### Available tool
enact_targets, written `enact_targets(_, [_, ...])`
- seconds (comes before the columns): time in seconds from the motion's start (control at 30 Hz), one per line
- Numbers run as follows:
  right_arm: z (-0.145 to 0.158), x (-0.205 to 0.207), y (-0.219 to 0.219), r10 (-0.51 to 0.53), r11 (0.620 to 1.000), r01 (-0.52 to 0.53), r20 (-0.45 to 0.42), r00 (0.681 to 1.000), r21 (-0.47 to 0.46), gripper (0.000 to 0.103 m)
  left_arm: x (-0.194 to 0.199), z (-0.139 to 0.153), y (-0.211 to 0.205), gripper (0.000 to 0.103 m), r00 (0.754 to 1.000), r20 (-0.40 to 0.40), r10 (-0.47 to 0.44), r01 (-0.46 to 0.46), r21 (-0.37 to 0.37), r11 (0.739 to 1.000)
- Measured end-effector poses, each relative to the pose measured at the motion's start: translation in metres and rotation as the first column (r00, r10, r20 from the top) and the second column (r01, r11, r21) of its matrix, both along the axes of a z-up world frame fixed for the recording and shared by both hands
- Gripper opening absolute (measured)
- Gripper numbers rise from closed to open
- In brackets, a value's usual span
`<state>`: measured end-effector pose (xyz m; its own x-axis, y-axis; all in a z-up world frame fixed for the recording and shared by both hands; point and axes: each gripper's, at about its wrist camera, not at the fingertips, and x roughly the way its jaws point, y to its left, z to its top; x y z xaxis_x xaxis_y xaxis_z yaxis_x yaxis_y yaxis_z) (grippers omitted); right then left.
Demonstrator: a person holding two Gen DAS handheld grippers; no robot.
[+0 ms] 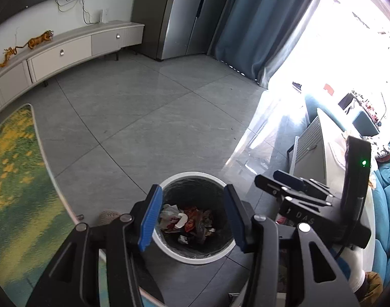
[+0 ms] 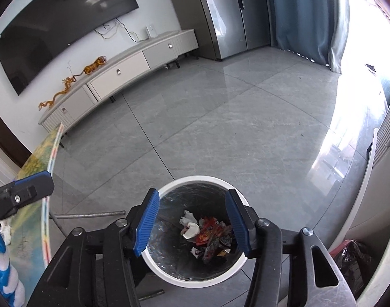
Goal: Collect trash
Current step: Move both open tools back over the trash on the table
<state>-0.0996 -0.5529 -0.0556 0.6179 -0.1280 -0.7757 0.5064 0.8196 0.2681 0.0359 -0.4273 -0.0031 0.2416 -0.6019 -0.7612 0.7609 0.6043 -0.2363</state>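
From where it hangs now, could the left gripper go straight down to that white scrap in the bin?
Probably yes. The left gripper is open and empty, pointing into the bin. The white scrap lies on top of the trash, with nothing over it. The right gripper stays off to the side.

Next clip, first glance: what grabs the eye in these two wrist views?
The white trash bin on the grey tile floor, lined in black and holding crumpled wrappers, sits low in both views. The left gripper and right gripper both hang open and empty above it. An orange tiger figurine stands on the TV cabinet.
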Motion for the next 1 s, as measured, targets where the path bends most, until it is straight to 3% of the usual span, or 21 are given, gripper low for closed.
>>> enact_targets(0.13, [0.021, 0.001, 0.012, 0.023, 1.000, -0.022, 0.035, 0.999, -0.022, 0.052, 0.004, 0.016, 0.027, 0.048, 1.000, -0.016, 0.027, -0.027, -0.026, 0.999])
enact_targets(0.53, [0.083, 0.012, 0.071, 0.156, 0.982, -0.141, 0.121, 0.980, -0.124, 0.053, 0.011, 0.062, 0.142, 0.048, 0.980, 0.089, 0.176, -0.168, -0.094, 0.981])
enact_targets(0.8, [0.123, 0.021, 0.124, 0.253, 0.956, -0.220, 0.165, 0.953, -0.195, 0.055, 0.008, 0.081, 0.230, 0.048, 0.949, 0.134, 0.285, -0.268, -0.132, 0.954])
enact_targets(1.0, [0.151, 0.033, 0.169, 0.342, 0.926, -0.297, 0.187, 0.921, -0.232, 0.055, 0.003, 0.094, 0.307, 0.048, 0.906, 0.179, 0.383, -0.357, -0.163, 0.920])
